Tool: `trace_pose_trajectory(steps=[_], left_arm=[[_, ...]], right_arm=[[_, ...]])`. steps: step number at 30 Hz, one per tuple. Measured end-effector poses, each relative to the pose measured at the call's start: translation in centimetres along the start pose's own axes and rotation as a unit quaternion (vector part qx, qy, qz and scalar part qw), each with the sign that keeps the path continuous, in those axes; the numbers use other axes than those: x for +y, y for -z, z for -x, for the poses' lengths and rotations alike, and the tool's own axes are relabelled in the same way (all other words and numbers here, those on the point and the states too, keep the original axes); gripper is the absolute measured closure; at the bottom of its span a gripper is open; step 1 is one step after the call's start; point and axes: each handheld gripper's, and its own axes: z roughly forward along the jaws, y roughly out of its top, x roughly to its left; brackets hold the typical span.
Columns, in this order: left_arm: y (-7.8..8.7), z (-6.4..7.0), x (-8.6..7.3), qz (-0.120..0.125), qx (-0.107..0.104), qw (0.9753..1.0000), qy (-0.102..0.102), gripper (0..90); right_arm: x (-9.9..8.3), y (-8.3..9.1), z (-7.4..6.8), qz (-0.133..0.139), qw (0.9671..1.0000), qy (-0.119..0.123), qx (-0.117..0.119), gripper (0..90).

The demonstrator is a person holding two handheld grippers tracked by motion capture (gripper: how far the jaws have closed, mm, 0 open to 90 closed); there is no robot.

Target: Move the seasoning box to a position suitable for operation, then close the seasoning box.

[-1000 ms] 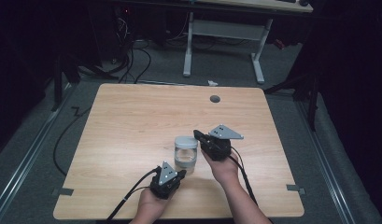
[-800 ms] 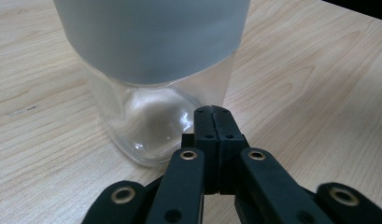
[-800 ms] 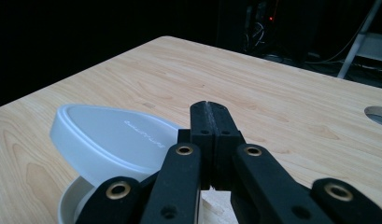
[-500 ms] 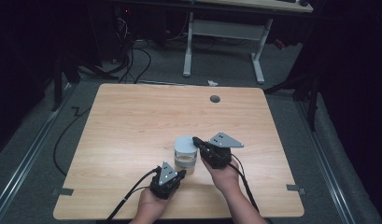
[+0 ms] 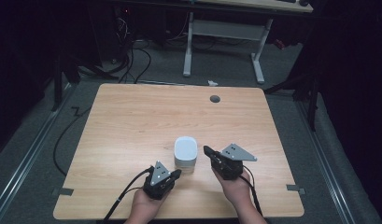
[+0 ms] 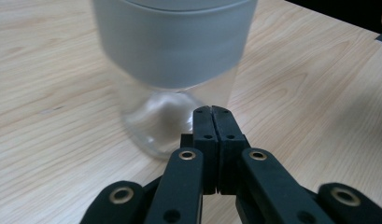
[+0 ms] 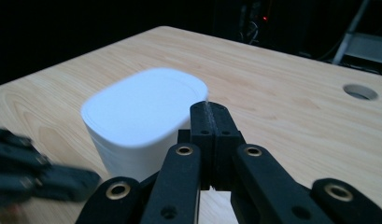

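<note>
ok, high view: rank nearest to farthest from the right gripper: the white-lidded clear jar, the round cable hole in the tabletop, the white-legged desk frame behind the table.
From the right gripper, whose jaws are shut:
1. White-lidded clear jar, just to its left, near the table's front edge.
2. Round cable hole in the tabletop, far side of the table, roughly straight ahead.
3. White-legged desk frame, on the floor beyond the table's far edge.

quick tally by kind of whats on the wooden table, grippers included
clear glass jar with a white lid: 1
black two-jaw grippers: 2, left gripper and right gripper, both with jaws closed on nothing
round cable hole in the wooden table: 1
total: 4
</note>
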Motion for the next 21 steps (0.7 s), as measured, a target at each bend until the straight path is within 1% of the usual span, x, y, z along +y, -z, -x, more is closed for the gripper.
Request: trace_pose_trajectory(steps=[1,3,5,7,8,9,10,11,12,13,14,17,18,20,21], left_arm=[[0.0,0.0,0.0,0.0,0.0,1.0,0.0,89.3],[0.7,-0.8,0.5,0.003,0.008,1.0,-0.005,88.9],[1.4,-1.9,1.3,0.013,0.02,0.9996,-0.013,88.4],[2.1,-3.5,2.1,0.026,0.036,0.9989,-0.018,87.3],[2.5,-4.4,2.6,0.033,0.043,0.9984,-0.015,86.5],[2.9,-5.3,3.0,0.038,0.049,0.9981,-0.006,85.8],[3.2,-6.2,3.5,0.041,0.056,0.9976,0.004,83.1],[3.5,-6.9,3.7,0.044,0.063,0.997,0.006,83.1],[3.9,-7.9,4.1,0.052,0.078,0.9956,0.007,81.8],[4.3,-8.7,4.3,0.056,0.091,0.9943,0.006,78.5],[4.7,-9.6,4.4,0.062,0.104,0.9926,0.004,78.5],[6.0,-11.7,4.9,0.075,0.138,0.9875,0.012,74.2],[6.3,-12.2,5.0,0.077,0.148,0.9859,0.01,72.7],[6.7,-13.1,4.9,0.075,0.169,0.9828,0.002,71.0],[6.9,-13.5,4.8,0.075,0.174,0.9818,0.009,70.7]], right_arm=[[0.0,0.0,0.0,0.0,1.0,0.0,0.0,90.0],[-0.6,0.4,0.5,-0.006,0.9999,-0.007,-0.009,90.0],[-1.3,0.8,1.1,-0.011,0.9997,-0.012,-0.018,90.0],[-2.1,1.2,1.8,-0.018,0.9992,-0.018,-0.029,90.0],[-2.5,1.3,2.2,-0.021,0.9989,-0.022,-0.035,90.0],[-2.9,1.5,2.6,-0.024,0.9985,-0.027,-0.04,90.0],[-3.8,1.8,3.4,-0.032,0.9976,-0.034,-0.051,90.0],[-3.8,1.8,3.4,-0.032,0.9976,-0.034,-0.051,90.0],[-4.1,1.9,3.7,-0.034,0.9972,-0.037,-0.055,90.0],[-5.1,2.3,4.6,-0.043,0.9956,-0.045,-0.069,90.0],[-5.1,2.3,4.6,-0.043,0.9956,-0.045,-0.069,90.0],[-6.3,2.9,5.8,-0.054,0.9934,-0.051,-0.088,89.2],[-6.8,3.3,6.3,-0.059,0.9922,-0.054,-0.096,89.0],[-7.6,4.0,7.0,-0.059,0.99,-0.063,-0.111,88.4],[-7.9,4.3,7.2,-0.062,0.9888,-0.064,-0.12,87.8]])
